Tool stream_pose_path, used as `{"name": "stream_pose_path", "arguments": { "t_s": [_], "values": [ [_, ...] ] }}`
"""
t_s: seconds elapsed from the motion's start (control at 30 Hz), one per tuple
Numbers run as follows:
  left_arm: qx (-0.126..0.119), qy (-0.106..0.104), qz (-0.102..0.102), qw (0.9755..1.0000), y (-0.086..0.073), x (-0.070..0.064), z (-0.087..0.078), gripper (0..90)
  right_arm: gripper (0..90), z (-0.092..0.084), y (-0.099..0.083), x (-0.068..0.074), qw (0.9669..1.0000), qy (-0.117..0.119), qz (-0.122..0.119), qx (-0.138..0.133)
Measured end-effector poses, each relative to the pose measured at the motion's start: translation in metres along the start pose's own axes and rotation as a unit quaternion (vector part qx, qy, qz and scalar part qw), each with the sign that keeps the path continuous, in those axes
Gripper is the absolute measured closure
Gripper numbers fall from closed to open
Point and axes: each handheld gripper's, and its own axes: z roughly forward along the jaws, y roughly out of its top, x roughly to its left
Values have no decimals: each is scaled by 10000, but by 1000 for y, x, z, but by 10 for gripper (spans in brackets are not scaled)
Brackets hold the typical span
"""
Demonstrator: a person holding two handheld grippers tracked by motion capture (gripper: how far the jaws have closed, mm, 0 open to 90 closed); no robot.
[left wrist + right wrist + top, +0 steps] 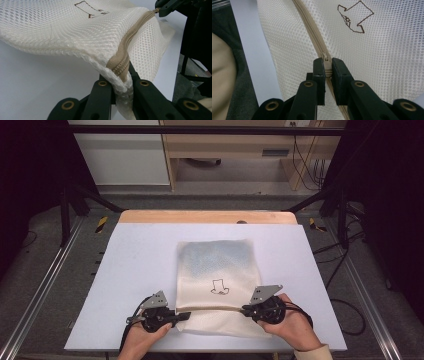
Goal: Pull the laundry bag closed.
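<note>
Item 1: mesh laundry bag (216, 270), cream, lying flat on my table (140, 260), its beige zipper (215, 309) running across the near end.

Item 2: left tongs (184, 316), clamped on the bag's zipper-end corner; I judge this anchors the fabric.

Item 3: right tongs (246, 309), pinched tight on the zipper pull (326, 60), placed to draw the slider along while the other end stays taut.

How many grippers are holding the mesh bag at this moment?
2: the left gripper clamps the mesh bag at the zipper's left end; the right gripper pinches the zipper at its right end.
</note>
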Motion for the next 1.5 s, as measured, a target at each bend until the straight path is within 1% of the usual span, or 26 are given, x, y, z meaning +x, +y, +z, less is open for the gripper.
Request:
{"name": "stream_pose_path", "arguments": {
  "t_s": [0.23,0.27,0.33,0.37,0.6,0.67,0.77,0.9,1.17,1.33,1.5],
  "values": [
    [-14,7,7,10000,0,0,-1,868,822,-6,-5,-3,10000,-87,42,-22],
    [-12,16,2,10000,0,0,-1,867,822,-6,-6,-4,9999,-91,72,-42],
    [-14,22,3,10000,0,0,-1,868,822,-9,-11,-6,9998,-126,132,-1],
    [-29,29,-3,10000,1,0,-2,868,822,-9,-12,-7,9998,-154,120,-1],
    [-31,39,3,10000,1,1,-3,868,822,-16,-28,-13,9993,-236,290,3],
    [-32,42,0,10000,1,1,-3,868,822,-18,-31,-15,9992,-269,305,13],
    [-20,45,0,10000,1,1,-3,867,822,-22,-36,-16,9988,-275,400,-19],
    [-4,44,-9,10000,1,1,-3,868,822,-24,-42,-18,9984,-306,475,12],
    [7,102,-16,9999,1,1,-5,867,823,-28,-50,-20,9980,-333,544,38],
    [31,139,-67,9999,0,3,-7,867,822,-31,-56,-21,9977,-344,590,47],
    [67,136,-93,9998,-1,1,-8,867,823,-31,-61,-21,9973,-372,621,101]
  ]
}}
